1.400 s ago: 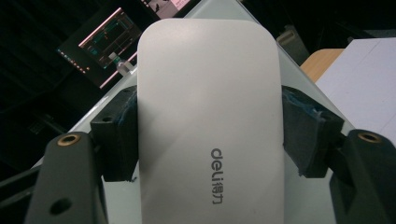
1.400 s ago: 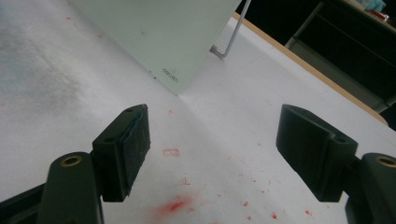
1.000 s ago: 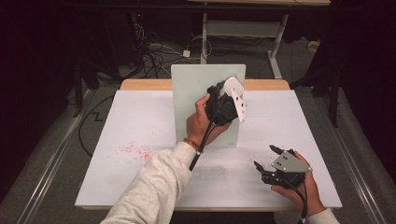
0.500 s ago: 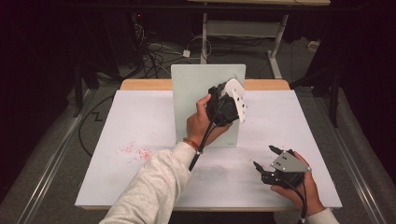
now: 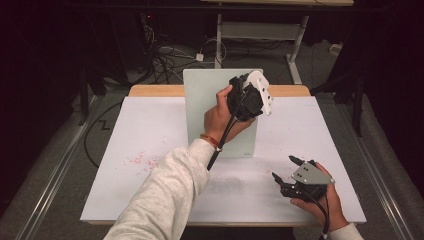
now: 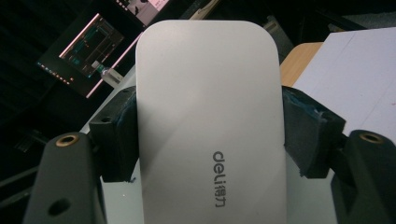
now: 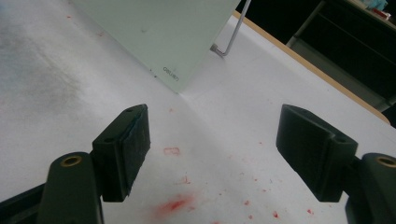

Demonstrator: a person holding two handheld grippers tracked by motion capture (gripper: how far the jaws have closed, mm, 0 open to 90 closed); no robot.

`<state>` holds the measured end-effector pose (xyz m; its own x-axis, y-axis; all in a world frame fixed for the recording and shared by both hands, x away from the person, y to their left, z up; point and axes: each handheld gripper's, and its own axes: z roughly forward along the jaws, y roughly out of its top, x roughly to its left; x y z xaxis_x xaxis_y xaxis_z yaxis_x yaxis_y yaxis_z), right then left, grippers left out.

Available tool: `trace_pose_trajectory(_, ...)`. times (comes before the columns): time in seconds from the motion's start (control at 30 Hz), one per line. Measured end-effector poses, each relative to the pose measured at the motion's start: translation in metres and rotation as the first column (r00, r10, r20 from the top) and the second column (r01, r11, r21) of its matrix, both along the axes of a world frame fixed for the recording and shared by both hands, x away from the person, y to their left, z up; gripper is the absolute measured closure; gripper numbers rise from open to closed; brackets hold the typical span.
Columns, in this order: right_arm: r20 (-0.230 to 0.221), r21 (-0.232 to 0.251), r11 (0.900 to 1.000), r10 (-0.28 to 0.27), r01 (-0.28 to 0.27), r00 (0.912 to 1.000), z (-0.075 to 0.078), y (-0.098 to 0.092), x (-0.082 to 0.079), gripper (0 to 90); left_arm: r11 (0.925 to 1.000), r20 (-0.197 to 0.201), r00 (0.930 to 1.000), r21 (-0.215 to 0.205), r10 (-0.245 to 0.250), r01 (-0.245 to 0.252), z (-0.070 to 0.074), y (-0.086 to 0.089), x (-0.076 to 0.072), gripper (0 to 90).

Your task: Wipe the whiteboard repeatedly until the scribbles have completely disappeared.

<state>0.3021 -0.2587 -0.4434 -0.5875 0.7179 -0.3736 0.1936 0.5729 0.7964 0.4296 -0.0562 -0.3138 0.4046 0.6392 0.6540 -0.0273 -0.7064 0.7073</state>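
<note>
High view. Item: pale green rectangular board (image 5: 200,112), standing upright on its lower edge near the middle of the white-topped desk (image 5: 145,130), far part of the surface. Left tongs (image 5: 243,95), black body with a white plate, held in the left hand (image 5: 220,117) in front of the board's upper right part, raised off the desk. Right tongs (image 5: 286,169), black with a grey three-cornered plate, held low in the right hand (image 5: 320,202) at the near right of the desk, well apart from the board, jaws spread and pointing left. Red specks (image 5: 142,159) on the desk surface, near left.

Left gripper view. Item: white smooth slab with rounded corners (image 6: 210,116), grey "deli" lettering near its lower part, lying between the two black jaws. Both pads (image 6: 119,135) press its long edges; the left tongs are clenched on it. The slab reaches beyond the jaw tips. Desk edge at right.

Right gripper view. Right tongs released, jaws wide apart, nothing between them. Desk surface with red smears (image 7: 175,204) beneath. The green board's lower corner (image 7: 177,70) stands ahead, apart from the jaws, with a thin metal support (image 7: 229,44) behind it.
</note>
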Motion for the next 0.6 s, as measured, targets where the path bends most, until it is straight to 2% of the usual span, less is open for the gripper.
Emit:
trace_pose_trajectory(0.17, -0.002, -0.003, 1.0, 0.0, 0.0, 1.0, 0.0, 0.0, 0.0, 26.5, 0.9999, -0.006, 1.0, -0.011, -0.005, 0.005, -0.005, 0.003, -0.001, 28.5)
trace_pose_trajectory(0.23, -0.001, -0.005, 1.0, 0.001, -0.001, 1.0, 0.0, 0.001, -0.001, 26.5, 1.0, -0.001, 1.0, 0.004, -0.004, 0.004, -0.011, 0.004, -0.003, 28.5)
trace_pose_trajectory(0.47, 0.001, -0.014, 1.0, 0.004, -0.004, 1.0, 0.0, 0.002, 0.0, 26.5, 0.9991, 0.003, 0.9998, 0.039, -0.018, 0.018, -0.048, 0.011, -0.016, 28.5)
trace_pose_trajectory(0.5, 0.001, -0.014, 1.0, 0.004, -0.004, 1.0, 0.0, 0.002, 0.0, 26.5, 0.9991, 0.014, 0.9993, -0.024, -0.035, 0.035, -0.057, 0.008, -0.016, 28.5)
trace_pose_trajectory(0.53, -0.003, -0.008, 1.0, 0.001, -0.001, 1.0, 0.0, 0.003, -0.001, 26.5, 0.9995, 0.007, 0.9995, 0.007, -0.031, 0.031, -0.062, 0.009, -0.019, 28.5)
trace_pose_trajectory(0.57, 0.001, -0.009, 1.0, 0.002, -0.002, 1.0, 0.0, 0.003, -0.001, 26.5, 0.9978, -0.008, 0.9997, 0.063, -0.021, 0.022, -0.065, 0.011, -0.022, 28.5)
trace_pose_trajectory(0.6, 0.001, -0.007, 1.0, 0.002, -0.002, 1.0, 0.0, 0.002, -0.001, 26.5, 0.9965, -0.009, 0.9997, 0.08, -0.024, 0.025, -0.072, 0.012, -0.025, 28.5)
